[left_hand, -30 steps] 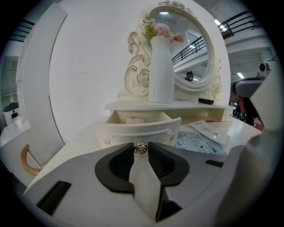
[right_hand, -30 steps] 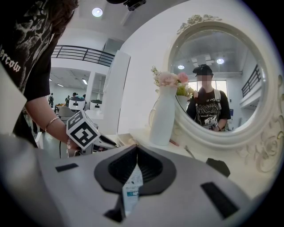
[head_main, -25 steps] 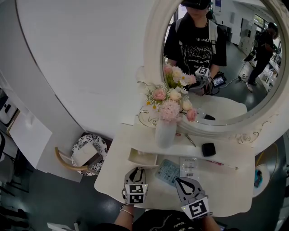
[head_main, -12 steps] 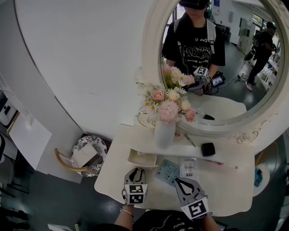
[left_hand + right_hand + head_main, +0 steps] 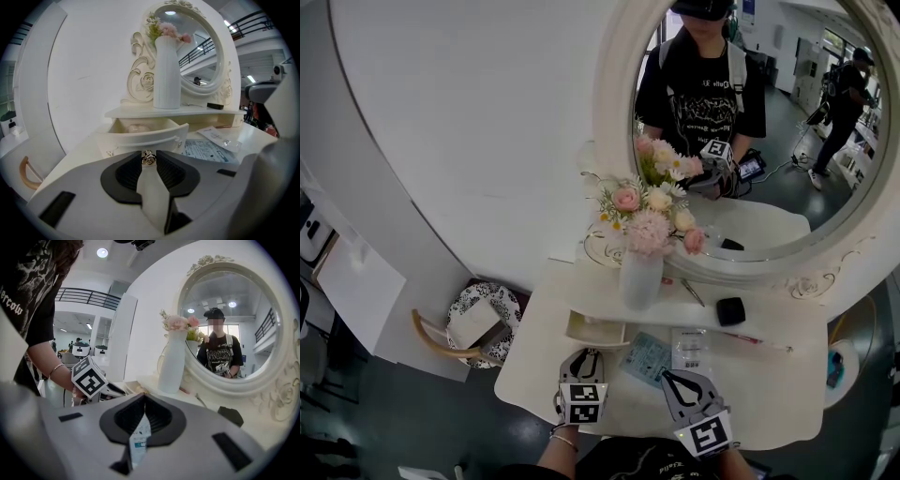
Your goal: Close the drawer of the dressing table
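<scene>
The dressing table's small drawer (image 5: 595, 330) stands pulled out under the shelf, with a pale object inside (image 5: 136, 127). My left gripper (image 5: 584, 356) points at the drawer's curved front (image 5: 140, 137). Its fingertips (image 5: 149, 154) hold the little metal knob (image 5: 148, 158), and the jaws have just been closing on it. My right gripper (image 5: 667, 377) hovers to the right over the table top, shut and holding nothing; a blue-and-white leaflet (image 5: 138, 439) shows beneath it. In the right gripper view (image 5: 144, 398) the left gripper's marker cube (image 5: 89, 377) shows at the left.
A white vase of pink flowers (image 5: 640, 272) stands on the shelf above the drawer, in front of the oval mirror (image 5: 825, 258). The leaflet (image 5: 649, 356), a clear packet (image 5: 692, 347) and a black case (image 5: 731, 310) lie on the table. A patterned stool (image 5: 478, 319) stands at the left.
</scene>
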Available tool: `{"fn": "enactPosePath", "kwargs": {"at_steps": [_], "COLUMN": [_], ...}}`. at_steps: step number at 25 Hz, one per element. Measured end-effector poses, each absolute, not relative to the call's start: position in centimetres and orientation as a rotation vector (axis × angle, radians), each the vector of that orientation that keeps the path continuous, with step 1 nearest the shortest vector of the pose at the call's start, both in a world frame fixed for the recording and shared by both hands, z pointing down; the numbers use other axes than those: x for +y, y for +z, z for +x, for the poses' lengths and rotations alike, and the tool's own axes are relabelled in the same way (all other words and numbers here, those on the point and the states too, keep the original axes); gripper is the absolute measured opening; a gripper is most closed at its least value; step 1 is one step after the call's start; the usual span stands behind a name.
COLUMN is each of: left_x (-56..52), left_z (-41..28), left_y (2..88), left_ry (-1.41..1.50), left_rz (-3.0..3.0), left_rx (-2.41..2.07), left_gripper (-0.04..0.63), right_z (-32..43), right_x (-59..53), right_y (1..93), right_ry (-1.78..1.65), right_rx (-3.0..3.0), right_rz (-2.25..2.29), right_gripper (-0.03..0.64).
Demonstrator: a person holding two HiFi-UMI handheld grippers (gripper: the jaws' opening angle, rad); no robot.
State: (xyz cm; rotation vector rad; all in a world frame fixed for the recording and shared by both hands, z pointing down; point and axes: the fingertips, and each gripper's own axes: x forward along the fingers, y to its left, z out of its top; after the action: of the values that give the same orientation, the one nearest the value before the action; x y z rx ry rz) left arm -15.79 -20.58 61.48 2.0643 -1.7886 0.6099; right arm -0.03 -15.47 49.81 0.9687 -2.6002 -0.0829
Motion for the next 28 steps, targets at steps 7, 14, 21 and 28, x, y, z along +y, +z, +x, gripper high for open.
{"fn": "enactPosePath", "kwargs": {"at_steps": [7,14,21,28], "left_x": [-20.95,-20.96,-20.88,-20.86], "left_z": [-15.49,-15.51,-15.62,-15.8], "left_y": [61.3,61.3,61.23,61.21], "left_ry": [0.608,0.62,0.634,0.664], "left_rz": [2.088,2.088,2.086,2.104], "left_rx": [-1.769,-1.773,-1.774,-1.758], "left_gripper": [0.101,0.101,0.1,0.1], "right_z": [0.03,0.26,0.21,0.65], "right_x": [-15.5,-15.74,-15.62,-15.99], "right_y": [49.94,50.22,50.26,50.27], "right_ry": [-0.079,-0.063,-0.06,-0.077], "right_rx": [-2.608,-2.63,-2.625,-2.605], "right_rz": [0.988,1.007,1.0,1.013], "right_gripper": [0.012,0.012,0.012,0.012]}}
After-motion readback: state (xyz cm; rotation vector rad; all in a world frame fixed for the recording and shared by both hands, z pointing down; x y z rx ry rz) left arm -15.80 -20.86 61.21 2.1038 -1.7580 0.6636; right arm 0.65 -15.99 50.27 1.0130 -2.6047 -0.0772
